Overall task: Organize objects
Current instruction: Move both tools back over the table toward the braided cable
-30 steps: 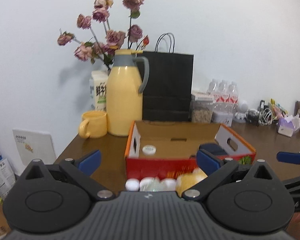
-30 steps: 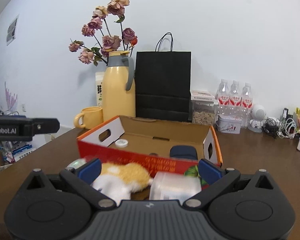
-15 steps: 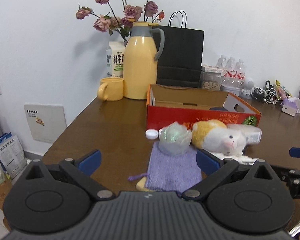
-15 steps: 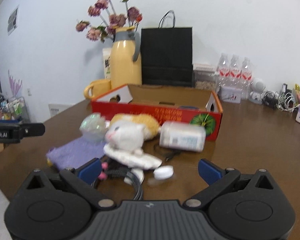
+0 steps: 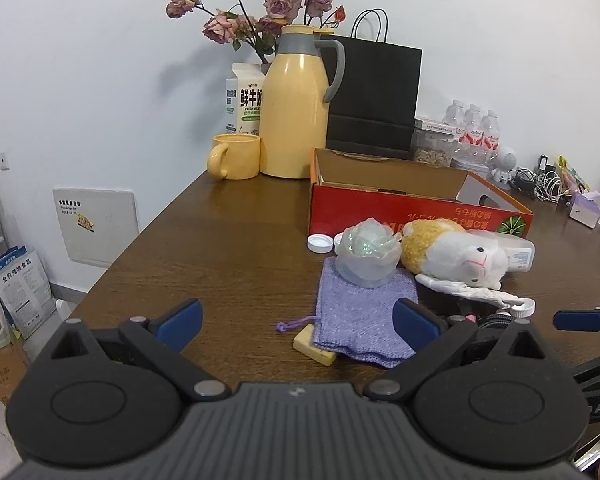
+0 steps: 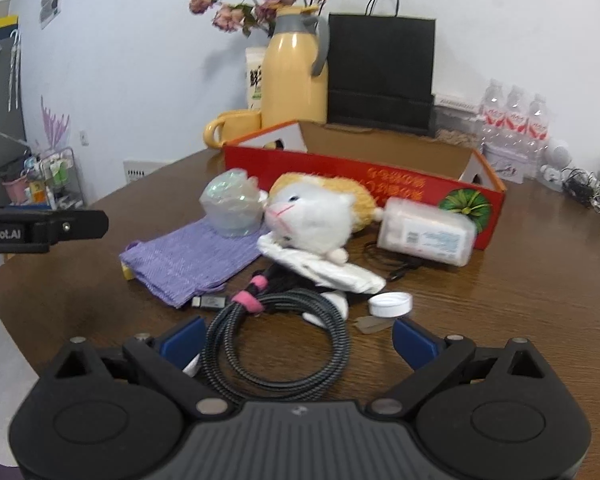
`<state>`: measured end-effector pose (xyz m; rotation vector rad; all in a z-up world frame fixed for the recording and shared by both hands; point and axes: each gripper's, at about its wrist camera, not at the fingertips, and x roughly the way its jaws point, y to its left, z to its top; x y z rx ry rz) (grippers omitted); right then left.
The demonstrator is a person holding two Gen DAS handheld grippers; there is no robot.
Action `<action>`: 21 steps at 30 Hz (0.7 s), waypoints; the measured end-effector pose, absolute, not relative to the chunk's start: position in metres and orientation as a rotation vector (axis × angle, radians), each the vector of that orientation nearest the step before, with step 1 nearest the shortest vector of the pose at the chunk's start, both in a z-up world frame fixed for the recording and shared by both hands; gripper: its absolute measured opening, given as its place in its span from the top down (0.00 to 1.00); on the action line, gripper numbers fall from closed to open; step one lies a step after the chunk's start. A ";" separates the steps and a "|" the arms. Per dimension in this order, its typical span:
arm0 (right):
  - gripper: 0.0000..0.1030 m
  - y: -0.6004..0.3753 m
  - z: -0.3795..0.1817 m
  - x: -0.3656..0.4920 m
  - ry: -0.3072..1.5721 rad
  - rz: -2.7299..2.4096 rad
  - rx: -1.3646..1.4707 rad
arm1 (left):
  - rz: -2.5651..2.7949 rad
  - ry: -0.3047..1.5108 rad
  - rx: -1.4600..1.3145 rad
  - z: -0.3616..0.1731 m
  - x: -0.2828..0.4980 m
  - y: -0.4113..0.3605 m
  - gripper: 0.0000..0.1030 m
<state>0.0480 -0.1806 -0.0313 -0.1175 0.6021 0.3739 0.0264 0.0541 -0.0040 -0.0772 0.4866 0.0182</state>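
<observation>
A red cardboard box (image 5: pixel 416 210) (image 6: pixel 352 174) stands open on the brown table. In front of it lie a purple knitted pouch (image 5: pixel 360 320) (image 6: pixel 188 256), an iridescent flower-shaped cup (image 5: pixel 366 250) (image 6: pixel 232 204), a white and orange plush cat (image 5: pixel 456 254) (image 6: pixel 312 212), a clear plastic container (image 6: pixel 426 230) on its side, a white cap (image 5: pixel 320 243), another white cap (image 6: pixel 390 304) and a coiled black cable (image 6: pixel 276 340). My left gripper (image 5: pixel 296 318) is open above the table before the pouch. Over the cable, my right gripper (image 6: pixel 298 340) is open and empty.
A yellow thermos (image 5: pixel 296 108), yellow mug (image 5: pixel 234 156), milk carton (image 5: pixel 242 100), dried flowers and a black paper bag (image 5: pixel 374 100) stand behind the box. Water bottles (image 5: pixel 474 132) and tangled cables (image 5: pixel 540 184) sit at the back right. The table's left edge (image 5: pixel 140 236) drops to the floor.
Both grippers have pulled back from the box towards the table's near edge, so the objects in front of the box now show in full. Both stay open.
</observation>
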 end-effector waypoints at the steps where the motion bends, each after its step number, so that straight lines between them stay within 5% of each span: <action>1: 0.03 -0.178 -0.033 0.050 0.611 0.375 -0.116 | 0.020 0.490 -0.080 -0.005 0.026 0.055 0.00; 21: 0.14 -0.159 -0.047 0.074 0.688 0.341 -0.109 | 0.029 0.491 -0.134 -0.014 0.022 0.070 0.00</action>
